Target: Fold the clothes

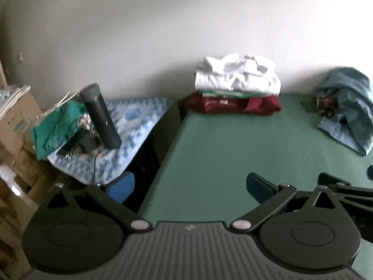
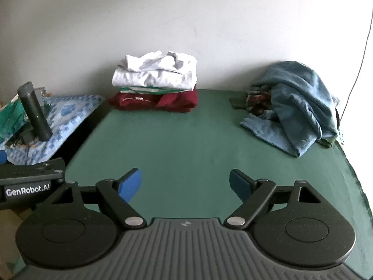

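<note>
Both grippers, left [image 1: 190, 186] and right [image 2: 185, 184], hang wide-jawed and empty; grabbing the heap [image 2: 296, 107] at the worktop's [image 2: 186, 140] far right corner could drag several garments.

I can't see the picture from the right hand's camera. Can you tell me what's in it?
The right gripper hangs open and empty over a green table. By the wall stands a folded stack of clothes, white on top and dark red at the bottom. A crumpled blue garment waits at the right.
</note>
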{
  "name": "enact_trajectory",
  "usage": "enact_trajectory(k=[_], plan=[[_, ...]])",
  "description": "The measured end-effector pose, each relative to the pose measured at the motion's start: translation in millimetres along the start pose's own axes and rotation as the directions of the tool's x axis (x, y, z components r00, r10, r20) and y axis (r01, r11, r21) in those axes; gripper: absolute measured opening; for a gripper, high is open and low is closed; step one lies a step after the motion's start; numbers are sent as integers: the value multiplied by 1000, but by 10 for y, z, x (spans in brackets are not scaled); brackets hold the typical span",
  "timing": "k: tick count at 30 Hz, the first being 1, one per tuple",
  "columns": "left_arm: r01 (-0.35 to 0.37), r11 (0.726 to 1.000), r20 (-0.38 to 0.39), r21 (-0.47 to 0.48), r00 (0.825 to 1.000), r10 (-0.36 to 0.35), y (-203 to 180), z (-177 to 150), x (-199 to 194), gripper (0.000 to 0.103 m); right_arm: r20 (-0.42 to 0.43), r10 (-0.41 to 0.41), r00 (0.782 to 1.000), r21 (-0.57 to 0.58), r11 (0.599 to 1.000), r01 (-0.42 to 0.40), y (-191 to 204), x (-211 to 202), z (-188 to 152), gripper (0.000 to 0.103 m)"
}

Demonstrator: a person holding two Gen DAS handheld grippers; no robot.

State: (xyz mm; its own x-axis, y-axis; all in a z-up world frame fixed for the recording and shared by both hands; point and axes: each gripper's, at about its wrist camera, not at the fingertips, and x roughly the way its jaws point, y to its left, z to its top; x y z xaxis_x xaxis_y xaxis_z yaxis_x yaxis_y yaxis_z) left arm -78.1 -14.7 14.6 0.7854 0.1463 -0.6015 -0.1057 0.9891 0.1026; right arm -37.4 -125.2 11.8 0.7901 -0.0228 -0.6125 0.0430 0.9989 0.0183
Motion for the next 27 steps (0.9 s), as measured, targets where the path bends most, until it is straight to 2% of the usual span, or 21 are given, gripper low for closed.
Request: enact_trajectory(k=[6, 8, 11, 13, 14, 16, 19, 23, 24, 27], plan=[[112, 993, 11, 23, 994, -113, 413, 416, 477, 103, 20, -55, 998, 102, 993, 53, 131, -86, 20, 86], [151, 989, 18, 7, 988, -151, 340, 257, 194, 103, 28, -75, 997, 117, 991, 72, 176, -138, 1, 86], [204, 979, 21, -22, 979, -203, 580, 264, 111, 103, 39, -106, 994, 127, 987, 100, 249, -211, -33, 86], [185, 983, 14, -23, 983, -185, 788, 432, 296, 103, 41, -124, 991, 131, 984, 118, 308, -236, -62, 86], [165, 986, 17, -8, 986, -165, 710, 413, 217, 103, 39, -129, 991, 132, 984, 123, 334, -248, -80, 86], [139, 990, 34, 35, 990, -140, 921, 450, 293, 103, 38, -143, 989, 131, 982, 137, 377, -268, -120, 86], [153, 987, 34, 42, 987, -154, 523, 149, -163, 103, 38, -164, 986, 135, 978, 158, 402, -316, -166, 86], [173, 984, 16, 48, 985, -174, 771, 338, 68, 103, 31, -171, 985, 162, 973, 164, 406, -304, -160, 86], [166, 985, 14, 51, 986, -167, 669, 267, -83, 103, 31, -173, 984, 163, 973, 166, 416, -294, -160, 86], [151, 988, 1, 45, 989, -151, 974, 582, 384, 103, 29, -178, 984, 155, 973, 172, 459, -255, -164, 86]])
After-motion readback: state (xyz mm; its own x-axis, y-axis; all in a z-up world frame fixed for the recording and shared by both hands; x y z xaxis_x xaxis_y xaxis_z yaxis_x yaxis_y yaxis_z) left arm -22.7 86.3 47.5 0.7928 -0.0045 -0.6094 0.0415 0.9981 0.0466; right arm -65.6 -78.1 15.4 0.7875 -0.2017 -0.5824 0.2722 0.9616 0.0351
